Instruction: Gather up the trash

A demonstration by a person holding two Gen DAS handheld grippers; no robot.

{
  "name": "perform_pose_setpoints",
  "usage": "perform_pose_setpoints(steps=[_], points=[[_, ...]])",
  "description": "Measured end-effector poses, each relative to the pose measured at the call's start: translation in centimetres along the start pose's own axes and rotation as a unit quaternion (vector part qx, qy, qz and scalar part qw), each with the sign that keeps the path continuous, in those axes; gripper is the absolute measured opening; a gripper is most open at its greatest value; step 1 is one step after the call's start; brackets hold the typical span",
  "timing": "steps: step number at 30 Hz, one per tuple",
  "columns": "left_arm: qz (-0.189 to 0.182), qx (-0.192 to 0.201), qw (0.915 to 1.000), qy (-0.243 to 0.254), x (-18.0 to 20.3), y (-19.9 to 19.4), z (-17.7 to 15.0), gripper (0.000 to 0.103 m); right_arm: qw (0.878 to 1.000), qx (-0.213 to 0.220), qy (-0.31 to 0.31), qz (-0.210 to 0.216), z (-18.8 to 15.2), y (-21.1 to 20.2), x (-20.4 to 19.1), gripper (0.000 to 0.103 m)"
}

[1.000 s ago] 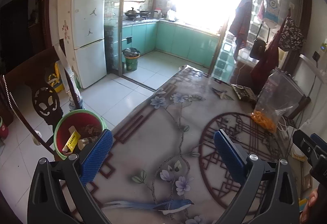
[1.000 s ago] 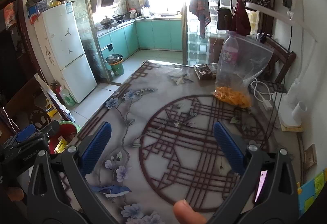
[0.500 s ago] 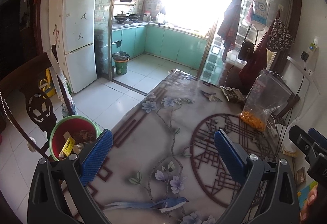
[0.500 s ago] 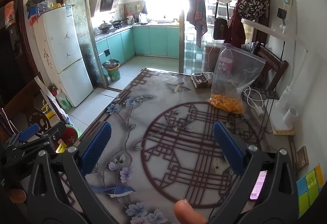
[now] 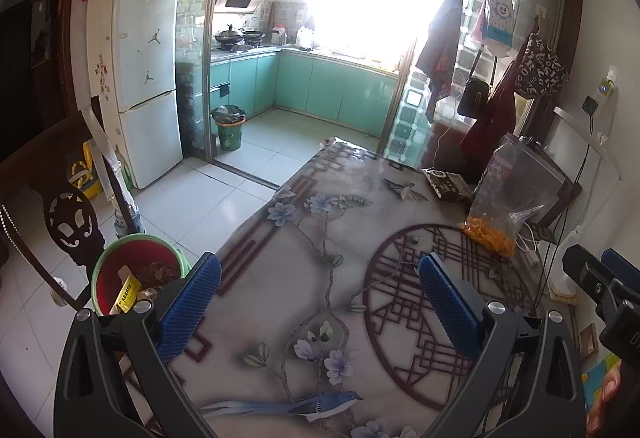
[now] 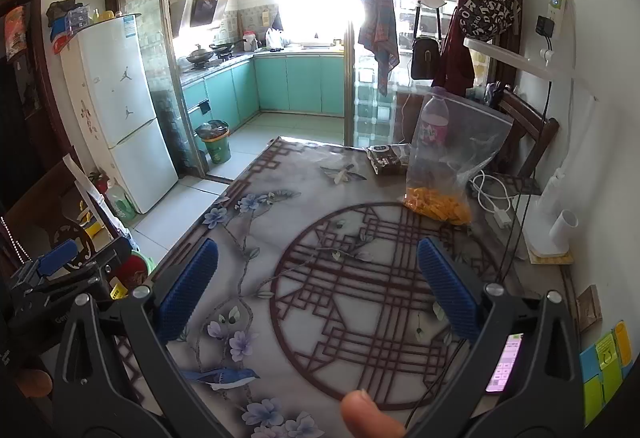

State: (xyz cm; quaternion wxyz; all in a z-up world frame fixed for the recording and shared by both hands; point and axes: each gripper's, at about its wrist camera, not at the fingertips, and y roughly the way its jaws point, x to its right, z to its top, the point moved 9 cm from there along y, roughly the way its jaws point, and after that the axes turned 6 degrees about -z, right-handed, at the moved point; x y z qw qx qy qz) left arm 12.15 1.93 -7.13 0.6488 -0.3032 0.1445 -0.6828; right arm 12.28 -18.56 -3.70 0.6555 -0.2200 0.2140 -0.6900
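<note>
The left gripper (image 5: 318, 292) hangs above the table (image 5: 320, 238) with its blue pads (image 5: 192, 300) wide apart and nothing between them. The right gripper (image 6: 318, 290) is beside it, over the same table, and its pads (image 6: 446, 288) are also spread apart and empty. At the lower edge of the right wrist view a fingertip (image 6: 366, 416) of the person shows.

The table has a cloth with flowers, a blue bird and a round dark lattice pattern. On the far right part of the table stands a clear plastic bag (image 6: 452, 158) with orange pieces at its bottom, and a bottle (image 6: 434, 124) with a pink label shows through the bag. Just beside the bag, toward the far edge of the table, lies a dark packet (image 6: 388, 158). A white cable (image 6: 494, 194) lies near the bag on the right side of the table.

The trash bin (image 5: 134, 274) is on the floor just beside the left edge of the table, close to the left gripper. It is red inside with a green rim, and it holds a yellow wrapper (image 5: 126, 294) and some other scraps. A dark wooden chair (image 5: 60, 206) stands by the bin, away from the table. Beyond the far end of the table are a white fridge (image 5: 140, 78) and a green waste bin (image 5: 230, 128) in the kitchen.
</note>
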Motion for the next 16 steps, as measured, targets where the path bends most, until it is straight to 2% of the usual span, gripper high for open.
perform_pose_setpoints(steps=[6,10,14,16], points=[[-0.001,-0.004,1.0000,0.003,0.4,0.6,-0.3,0.095,1.000,-0.007,0.006,-0.001,-0.2,0.6,0.6,0.099],[0.003,-0.011,0.9995,0.030,1.0,2.1,-1.1,0.095,1.000,-0.020,0.019,0.002,-1.4,2.5,1.2,0.099],[0.019,-0.044,0.9960,0.075,0.2,7.1,-4.1,0.095,0.998,-0.057,0.026,0.011,-5.9,7.7,1.5,0.099],[0.037,-0.059,0.9940,0.084,-1.1,10.0,-5.9,0.095,0.997,-0.080,0.022,0.008,-9.6,11.6,1.7,0.099]])
